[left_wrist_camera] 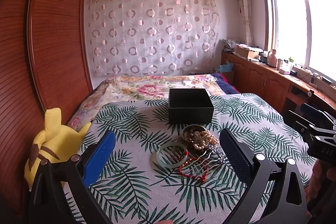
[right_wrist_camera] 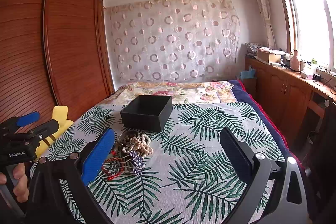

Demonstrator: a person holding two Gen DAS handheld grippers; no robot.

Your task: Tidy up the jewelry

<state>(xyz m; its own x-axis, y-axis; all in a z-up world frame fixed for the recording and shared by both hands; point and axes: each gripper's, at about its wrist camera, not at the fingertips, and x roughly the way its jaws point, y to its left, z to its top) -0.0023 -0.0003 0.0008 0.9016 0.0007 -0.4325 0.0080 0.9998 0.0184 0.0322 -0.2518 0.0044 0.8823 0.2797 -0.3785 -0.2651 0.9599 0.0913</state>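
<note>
Nearest the left wrist camera, the left gripper (left_wrist_camera: 168, 152) hangs over the near part of the bed with its jaws spread wide and nothing between them; one finger carries a blue pad (left_wrist_camera: 98, 157), the other a black one. Just beyond its tips, on the palm-leaf cloth (left_wrist_camera: 130, 188) that covers the near end of the bed (left_wrist_camera: 147, 85), lies the jewelry pile: a pale green bangle (left_wrist_camera: 170, 154), a red bead string (left_wrist_camera: 192, 171), a wavy hair comb with purple flowers (left_wrist_camera: 210, 157), and a small metal bowl (left_wrist_camera: 193, 135) heaped with pearl strands (left_wrist_camera: 206, 140) that spill over its rim. Behind the bowl, toward the middle of the bed, stands an open black box (left_wrist_camera: 190, 106) (its inside looks dark and I cannot tell what it holds).

From the right wrist view, the right gripper (right_wrist_camera: 168, 152) also has its jaws wide apart, holding nothing, with the same pile just beside its blue finger and the box beyond it. A yellow plush toy (left_wrist_camera: 50, 146) sits at the bed's left edge, against the wooden wardrobe (left_wrist_camera: 52, 35).
</note>
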